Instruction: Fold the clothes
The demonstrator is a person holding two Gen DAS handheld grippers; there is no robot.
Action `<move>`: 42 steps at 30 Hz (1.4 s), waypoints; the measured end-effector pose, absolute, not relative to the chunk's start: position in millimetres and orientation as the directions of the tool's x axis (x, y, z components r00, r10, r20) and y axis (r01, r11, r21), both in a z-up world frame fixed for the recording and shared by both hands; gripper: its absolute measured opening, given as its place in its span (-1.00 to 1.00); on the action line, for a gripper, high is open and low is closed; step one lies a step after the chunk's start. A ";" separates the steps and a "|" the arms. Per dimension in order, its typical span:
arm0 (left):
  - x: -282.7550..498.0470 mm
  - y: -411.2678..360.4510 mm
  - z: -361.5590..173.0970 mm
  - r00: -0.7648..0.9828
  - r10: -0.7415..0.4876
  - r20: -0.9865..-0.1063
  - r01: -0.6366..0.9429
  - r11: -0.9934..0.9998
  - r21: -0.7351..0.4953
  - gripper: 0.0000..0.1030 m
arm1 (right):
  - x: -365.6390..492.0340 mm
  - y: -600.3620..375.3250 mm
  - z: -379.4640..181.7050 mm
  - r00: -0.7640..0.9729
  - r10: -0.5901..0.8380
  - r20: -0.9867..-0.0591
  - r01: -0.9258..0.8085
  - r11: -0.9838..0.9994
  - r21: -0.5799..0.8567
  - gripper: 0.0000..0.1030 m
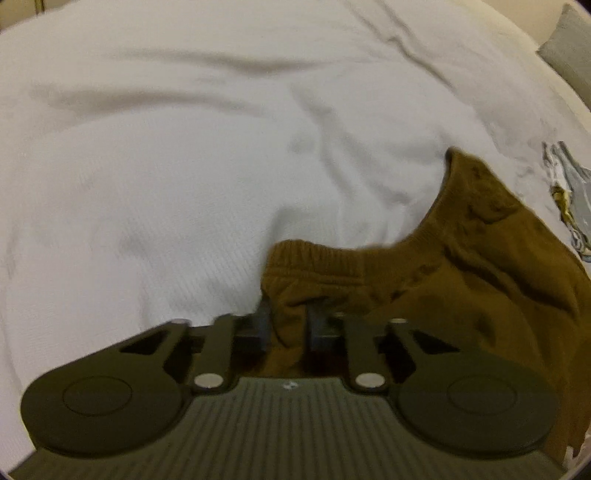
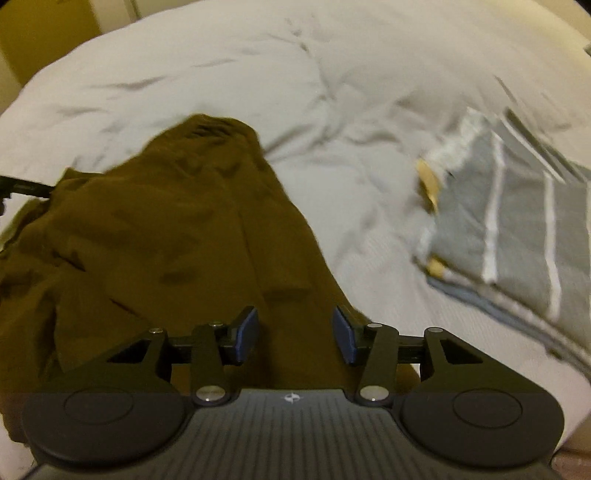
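A brown pair of shorts point(image 1: 461, 258) with an elastic waistband lies crumpled on the white bedspread point(image 1: 184, 147). My left gripper point(image 1: 288, 321) is shut on the waistband fabric, which bunches between its fingers. In the right wrist view the brown shorts point(image 2: 166, 240) spread across the left half of the frame. My right gripper point(image 2: 294, 332) hovers over their near edge, open, with blue pads point(image 2: 246, 334) wide apart and only cloth beneath them.
A folded grey cloth with white stripes point(image 2: 517, 229) lies on the bedspread point(image 2: 332, 74) to the right; the same pile point(image 1: 569, 192) shows at the right edge of the left wrist view. A dark cable point(image 2: 26, 188) enters at the left. Wooden furniture point(image 2: 55, 26) stands beyond the bed.
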State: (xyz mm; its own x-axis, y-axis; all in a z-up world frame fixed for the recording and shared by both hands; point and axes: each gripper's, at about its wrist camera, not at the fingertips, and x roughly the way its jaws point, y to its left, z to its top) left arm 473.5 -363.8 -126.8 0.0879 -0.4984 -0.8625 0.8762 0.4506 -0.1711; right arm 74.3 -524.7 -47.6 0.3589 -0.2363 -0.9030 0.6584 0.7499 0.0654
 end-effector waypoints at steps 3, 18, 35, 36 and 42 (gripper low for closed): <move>480.5 -357.8 -122.6 0.134 -0.513 -0.848 0.856 0.492 -0.162 -0.74 | 65.0 -521.9 -47.4 0.334 -0.260 -0.906 0.696 0.716 0.051 -0.08; 417.1 -311.8 -64.9 0.244 -0.461 -0.853 0.825 0.561 -0.067 -0.51 | 14.4 -536.0 -60.8 0.259 -0.267 -0.928 0.736 0.677 0.011 0.06; 306.3 -256.5 -51.2 0.201 -0.328 -0.923 0.783 0.620 -0.050 -0.36 | -20.6 -573.1 -82.8 0.298 -0.202 -0.933 0.649 0.759 0.043 -0.89; 307.9 -249.9 -48.6 0.212 -0.320 -0.923 0.782 0.622 -0.036 -0.30 | -18.9 -572.1 -85.0 0.283 -0.212 -0.935 0.652 0.758 0.026 -0.72; 318.6 -203.4 -37.2 0.254 -0.272 -0.928 0.781 0.624 0.031 -0.20 | -2.8 -535.2 -53.0 0.227 -0.420 -0.878 0.672 0.721 -0.171 -0.24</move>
State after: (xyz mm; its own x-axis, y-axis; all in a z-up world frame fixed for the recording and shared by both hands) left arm 318.6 -203.4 -37.2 0.2543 -0.2724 -0.9280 0.7806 0.6243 0.0306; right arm -2.8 -535.2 -53.0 0.2270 -0.4205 -0.8784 0.6715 0.7209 -0.1715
